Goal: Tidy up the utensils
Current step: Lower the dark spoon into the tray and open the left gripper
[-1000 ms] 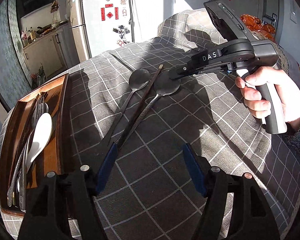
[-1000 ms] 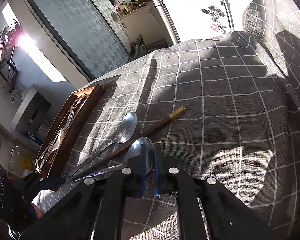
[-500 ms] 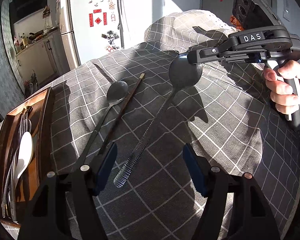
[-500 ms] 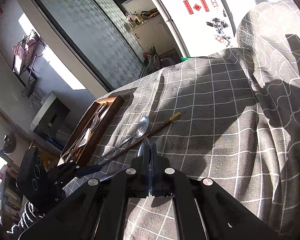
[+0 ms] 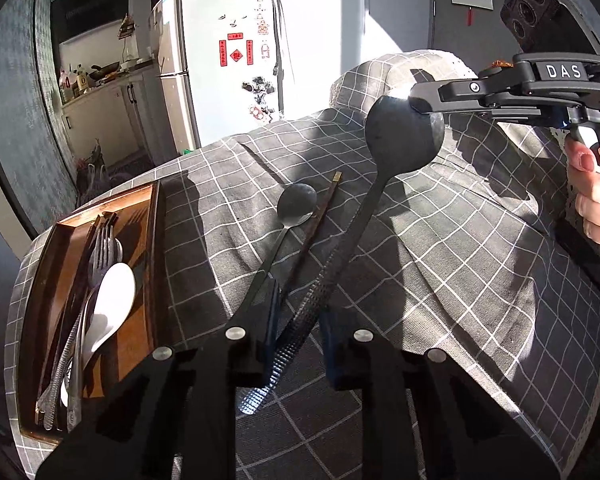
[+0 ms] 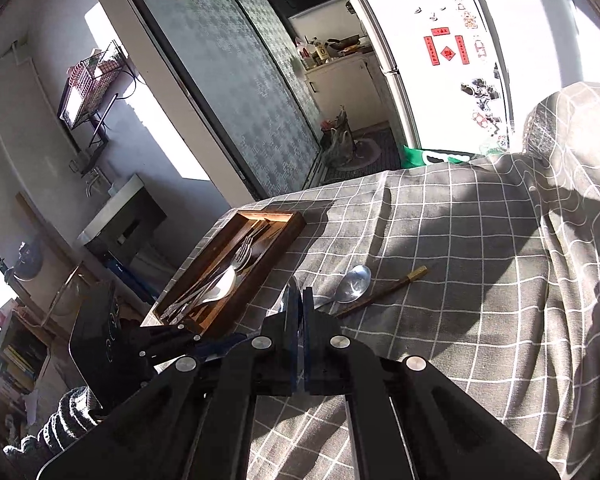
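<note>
A large dark spoon (image 5: 404,140) is lifted off the checked cloth by its bowl. My right gripper (image 6: 300,300) is shut on the bowl's edge, and in the left wrist view it reaches in from the right (image 5: 420,104). The spoon's textured handle (image 5: 332,264) slopes down between the fingers of my left gripper (image 5: 298,332). Its jaws are closing, and the blue pads sit against the handle's sides. A smaller spoon (image 5: 296,208) and a dark chopstick (image 5: 320,216) lie side by side on the cloth. The wooden tray (image 5: 152,240) stands to the left.
The tray holds a white spoon (image 5: 112,304), a fork (image 5: 104,248) and several other utensils. A hand (image 5: 596,196) grips the right gripper's handle. A cloth-covered chair back (image 5: 400,68) rises beyond the table. The table edge runs just past the tray.
The right gripper has raised the large spoon's bowl off the cloth, tilting the handle up. The left jaws have gone from wide open to closed in on the handle.
</note>
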Demonstrator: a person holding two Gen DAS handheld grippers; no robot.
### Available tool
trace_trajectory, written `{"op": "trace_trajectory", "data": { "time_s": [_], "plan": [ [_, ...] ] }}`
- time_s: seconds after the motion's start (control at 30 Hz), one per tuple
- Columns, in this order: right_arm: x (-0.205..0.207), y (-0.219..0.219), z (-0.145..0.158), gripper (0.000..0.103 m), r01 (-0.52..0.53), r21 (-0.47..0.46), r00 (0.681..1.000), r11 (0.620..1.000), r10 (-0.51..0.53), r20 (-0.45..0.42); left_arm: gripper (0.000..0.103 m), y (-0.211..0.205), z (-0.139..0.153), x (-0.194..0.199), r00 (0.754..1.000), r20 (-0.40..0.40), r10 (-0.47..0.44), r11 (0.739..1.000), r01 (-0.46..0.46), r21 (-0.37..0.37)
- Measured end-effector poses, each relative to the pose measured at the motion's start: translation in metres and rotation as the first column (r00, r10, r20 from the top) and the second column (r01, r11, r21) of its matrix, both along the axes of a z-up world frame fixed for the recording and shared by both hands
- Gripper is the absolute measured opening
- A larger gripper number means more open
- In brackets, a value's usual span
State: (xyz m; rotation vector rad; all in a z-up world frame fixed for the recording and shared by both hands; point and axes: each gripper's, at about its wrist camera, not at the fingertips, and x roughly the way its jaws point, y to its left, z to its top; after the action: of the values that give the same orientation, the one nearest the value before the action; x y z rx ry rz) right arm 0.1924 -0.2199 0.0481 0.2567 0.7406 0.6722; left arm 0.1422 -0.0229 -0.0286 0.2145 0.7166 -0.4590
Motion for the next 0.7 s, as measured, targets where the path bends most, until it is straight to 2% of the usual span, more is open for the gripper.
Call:
{"op": "trace_trajectory", "data": {
  "time_s": [0.17,0.37,0.5,0.7],
  "plan": [
    [0.027,0.051,0.002,0.002,-0.064,0.017,0.998,0.998,0.064,0.013,0.021,0.045,0.01,0.006,0.995,0.018,0.1,0.995,-0.1,0.02],
    [0.059,0.126,-0.011,0.001,-0.14,-0.009,0.99,0.99,0.14,-0.014,0.022,0.104,0.002,0.013,0.97,0.005,0.243,0.969,-0.243,0.045],
    [0.08,0.156,-0.019,0.001,-0.16,0.005,0.986,0.987,0.16,-0.041,0.022,0.134,-0.001,0.024,0.957,-0.025,0.29,0.957,-0.29,0.011],
    [0.107,0.183,-0.039,0.001,-0.163,0.006,0.982,0.987,0.163,-0.096,0.023,0.155,-0.006,0.041,0.935,-0.044,0.352,0.936,-0.35,0.044]
  ]
}}
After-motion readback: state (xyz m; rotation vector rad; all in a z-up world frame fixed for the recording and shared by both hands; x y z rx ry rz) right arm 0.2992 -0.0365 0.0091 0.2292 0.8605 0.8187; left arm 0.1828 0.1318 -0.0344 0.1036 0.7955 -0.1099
